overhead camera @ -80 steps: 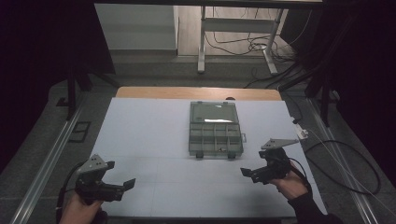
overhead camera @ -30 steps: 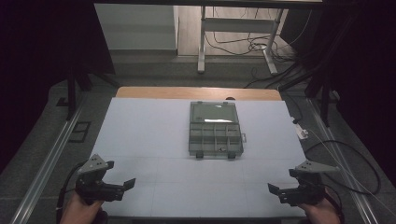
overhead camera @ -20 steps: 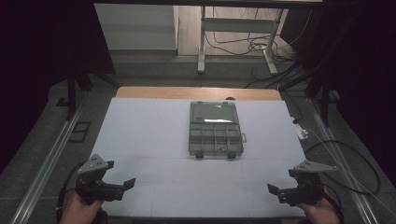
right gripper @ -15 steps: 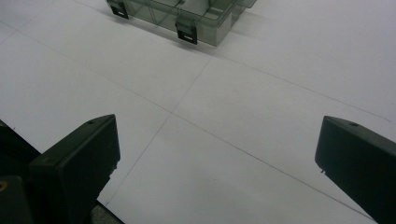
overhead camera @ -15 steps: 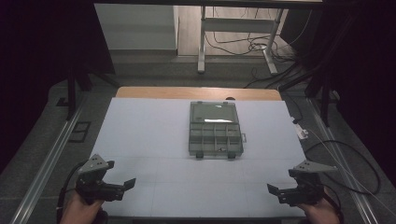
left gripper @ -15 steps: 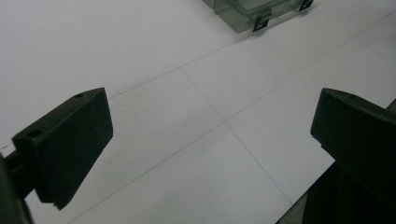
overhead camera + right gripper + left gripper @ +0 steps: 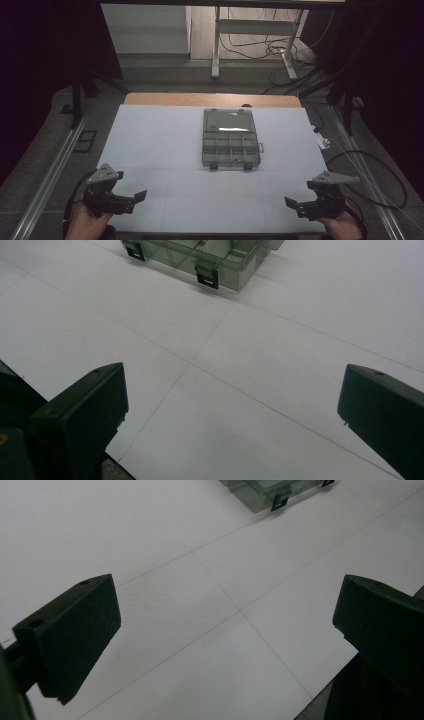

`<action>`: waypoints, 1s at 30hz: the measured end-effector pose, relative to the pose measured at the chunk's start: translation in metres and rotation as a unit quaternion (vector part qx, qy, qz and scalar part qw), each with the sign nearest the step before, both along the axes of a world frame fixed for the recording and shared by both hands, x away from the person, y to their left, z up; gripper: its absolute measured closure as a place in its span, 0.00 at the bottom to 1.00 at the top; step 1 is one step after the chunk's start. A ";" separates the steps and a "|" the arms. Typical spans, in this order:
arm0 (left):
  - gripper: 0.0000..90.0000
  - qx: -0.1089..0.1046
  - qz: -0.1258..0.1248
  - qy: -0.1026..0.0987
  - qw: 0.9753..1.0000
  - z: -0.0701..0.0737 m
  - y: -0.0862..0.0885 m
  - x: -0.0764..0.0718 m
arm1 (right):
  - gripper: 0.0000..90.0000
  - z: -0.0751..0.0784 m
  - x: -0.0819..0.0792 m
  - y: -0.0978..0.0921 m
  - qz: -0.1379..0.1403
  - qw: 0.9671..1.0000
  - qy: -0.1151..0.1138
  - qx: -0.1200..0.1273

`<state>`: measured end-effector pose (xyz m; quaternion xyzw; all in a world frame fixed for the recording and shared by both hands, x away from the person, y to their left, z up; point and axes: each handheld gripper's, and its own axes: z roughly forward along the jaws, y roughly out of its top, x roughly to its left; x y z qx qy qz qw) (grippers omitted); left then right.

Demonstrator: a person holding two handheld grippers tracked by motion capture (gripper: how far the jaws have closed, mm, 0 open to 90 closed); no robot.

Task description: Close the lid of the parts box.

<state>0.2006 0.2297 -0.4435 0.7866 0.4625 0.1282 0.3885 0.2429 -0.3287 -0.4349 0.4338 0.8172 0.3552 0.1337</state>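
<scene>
High view shows a clear grey compartment box (image 7: 230, 139) lying flat near the middle of the white worktop (image 7: 160, 135), its lid shut and two dark latches on the edge that faces the person. Dividers show through the lid, splitting the near half into small cells. The left tongs (image 7: 134, 198) sit at the near left corner of the worktop, held in a hand (image 7: 87, 224), and point inward to the right. The right tongs (image 7: 292, 204) sit at the near right corner and point inward to the left. Both are well apart from the box and from each other.

Left gripper view has its two black jaws spread wide with bare white worktop between them, gripping nothing; a corner of the box with one latch shows at the top edge. Right gripper view likewise has its jaws set wide apart and empty, and the latched front of the box (image 7: 210, 257) lies ahead of them, well apart.
</scene>
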 end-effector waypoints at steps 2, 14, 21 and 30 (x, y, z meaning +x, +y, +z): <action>0.00 -0.002 0.000 0.001 1.000 0.001 0.000 0.001 | 0.00 0.000 0.001 0.001 0.001 1.000 -0.001 0.000; 0.00 -0.007 -0.013 0.006 1.000 0.004 -0.008 0.012 | 0.00 0.004 0.008 0.008 0.011 1.000 -0.017 0.002; 0.00 -0.014 -0.024 0.013 1.000 0.005 -0.012 0.023 | 0.00 0.006 0.014 0.014 0.019 0.999 -0.027 0.008; 0.00 -0.010 -0.032 0.008 0.999 0.002 -0.020 0.039 | 0.00 0.008 0.025 0.019 0.037 0.999 -0.022 0.020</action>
